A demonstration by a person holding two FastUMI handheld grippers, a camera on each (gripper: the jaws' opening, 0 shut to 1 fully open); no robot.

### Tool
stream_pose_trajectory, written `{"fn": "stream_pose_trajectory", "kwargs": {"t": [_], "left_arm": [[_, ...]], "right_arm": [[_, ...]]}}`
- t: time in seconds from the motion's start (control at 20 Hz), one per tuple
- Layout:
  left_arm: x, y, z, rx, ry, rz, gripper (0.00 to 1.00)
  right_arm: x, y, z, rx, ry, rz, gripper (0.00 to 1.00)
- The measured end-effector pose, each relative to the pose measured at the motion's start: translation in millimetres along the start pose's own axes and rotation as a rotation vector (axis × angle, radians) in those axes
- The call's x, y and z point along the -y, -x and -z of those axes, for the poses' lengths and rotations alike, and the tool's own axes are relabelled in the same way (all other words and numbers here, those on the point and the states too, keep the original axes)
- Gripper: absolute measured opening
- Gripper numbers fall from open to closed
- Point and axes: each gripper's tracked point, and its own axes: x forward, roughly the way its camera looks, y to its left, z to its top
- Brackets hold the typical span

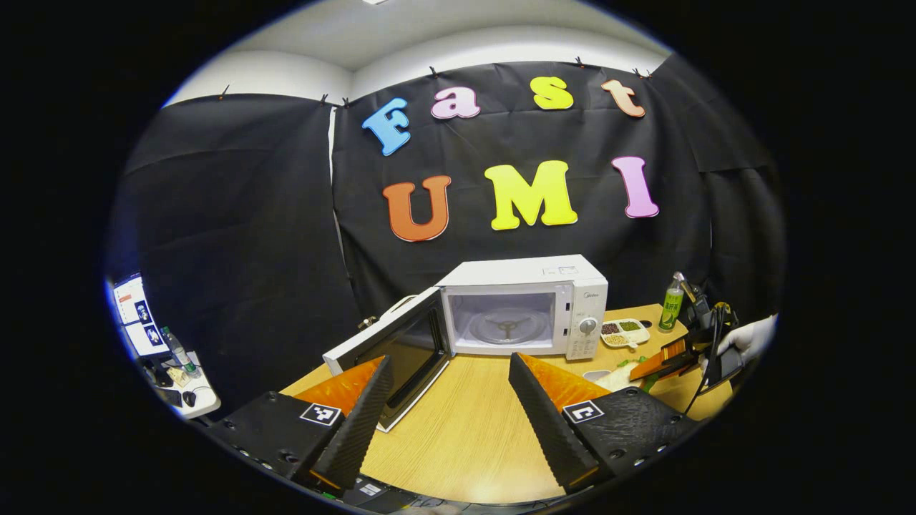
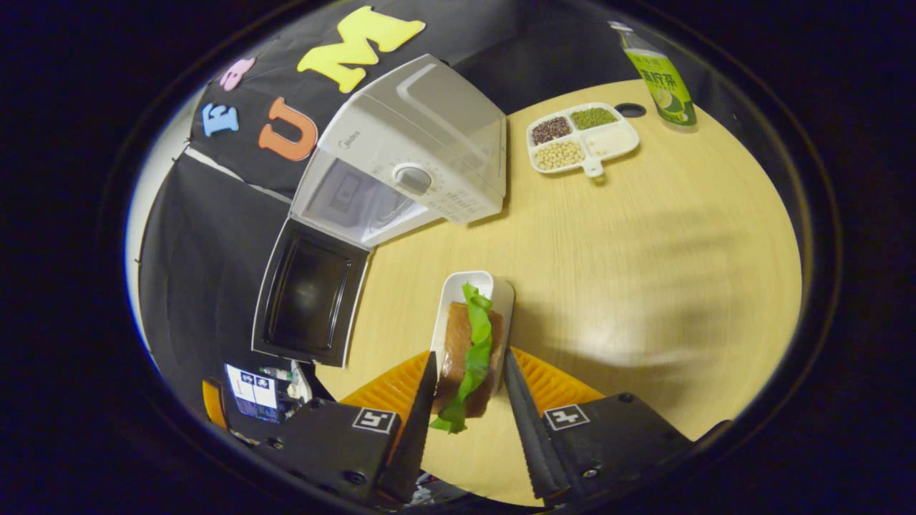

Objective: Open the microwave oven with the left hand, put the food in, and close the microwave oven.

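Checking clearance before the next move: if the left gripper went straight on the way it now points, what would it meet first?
Probably the microwave: the left gripper, open, points over bare table toward its open cavity, past the swung-out door. Depth is unclear.

1. The left gripper view sits low over the wooden table (image 1: 458, 422), looking level and straight at the microwave (image 1: 526, 304), whose open cavity faces the lens from mid-range.
2. The right gripper view hangs high above the same table (image 2: 644, 250), tilted steeply down, so the microwave (image 2: 415, 154) appears from above with its door (image 2: 309, 293) swung open.
3. This camera is close to the white dish (image 2: 494, 293) just ahead of it.
4. Both views share the table, the microwave, the divided tray (image 1: 625, 332) (image 2: 583, 137) and the green bottle (image 1: 671, 304) (image 2: 662, 79).
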Motion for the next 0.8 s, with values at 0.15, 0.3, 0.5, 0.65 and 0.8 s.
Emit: {"fn": "stream_pose_trajectory", "kwargs": {"t": [0.15, 0.3, 0.5, 0.65, 0.8], "left_arm": [[0.4, -8.6, 0.5, 0.005, 0.007, 0.027, 0.97], [-3.2, -17.9, 5.1, 0.005, 0.004, 0.064, 0.97], [-15.7, -26.6, 10.8, 0.008, 0.012, 0.107, 0.97], [-27.0, -33.0, 14.4, 0.01, 0.005, 0.13, 0.97], [-39.7, -37.3, 19.7, 0.006, 0.007, 0.157, 0.97]], "right_arm": [[-2.0, -4.1, 1.0, -0.017, -0.062, -0.002, 0.36], [-2.6, -3.8, 1.9, -0.016, -0.099, 0.008, 0.33], [-14.0, 7.2, 0.8, 0.025, -0.078, 0.035, 0.29], [-37.5, 21.3, -6.0, 0.069, -0.067, 0.024, 0.37], [-63.7, 29.2, -19.2, 0.129, -0.045, 0.018, 0.37]]}}
